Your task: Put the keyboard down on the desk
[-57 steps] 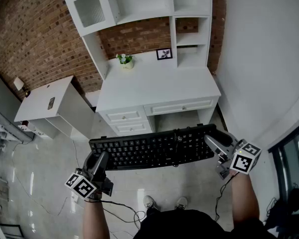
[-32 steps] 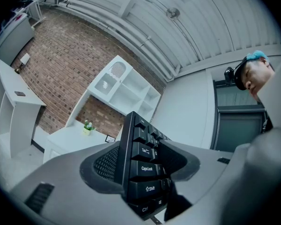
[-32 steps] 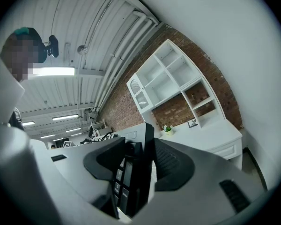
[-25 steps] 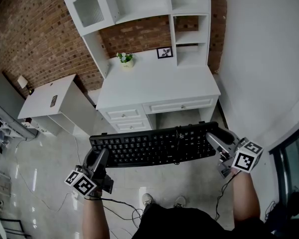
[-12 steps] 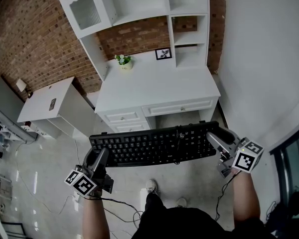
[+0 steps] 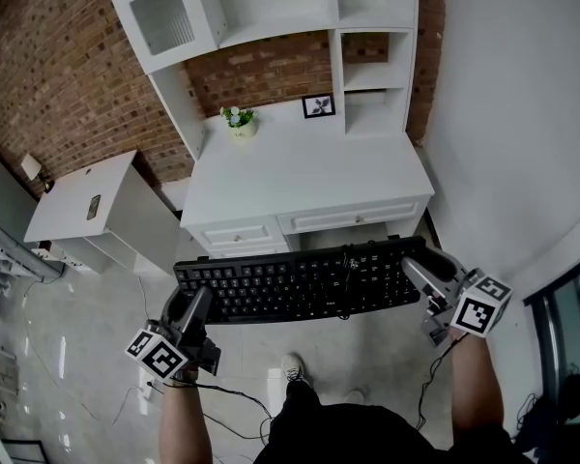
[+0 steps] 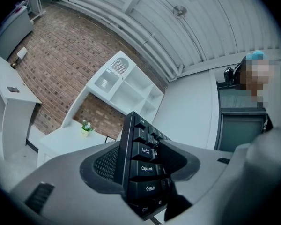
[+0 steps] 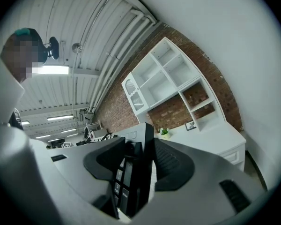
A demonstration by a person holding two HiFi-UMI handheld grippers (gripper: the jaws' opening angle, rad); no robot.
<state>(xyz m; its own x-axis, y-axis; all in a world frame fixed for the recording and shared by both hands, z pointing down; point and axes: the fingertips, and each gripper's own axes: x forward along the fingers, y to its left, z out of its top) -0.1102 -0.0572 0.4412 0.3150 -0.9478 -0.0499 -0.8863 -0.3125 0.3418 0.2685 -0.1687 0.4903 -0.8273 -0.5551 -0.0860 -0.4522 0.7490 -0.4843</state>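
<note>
Keyboard nearing the desk, not yet down

Hangs level above the floor, in front of the desk and short of its white top. Clamped at one end by the left gripper and at the other by the right gripper, with jaws pressed on both faces in each gripper view. Sits a touch closer to the drawer fronts than a second ago, with the same grip at both ends. Probably calls for more advance over the front edge, then lowering onto the bare top, clear of the plant.
</note>
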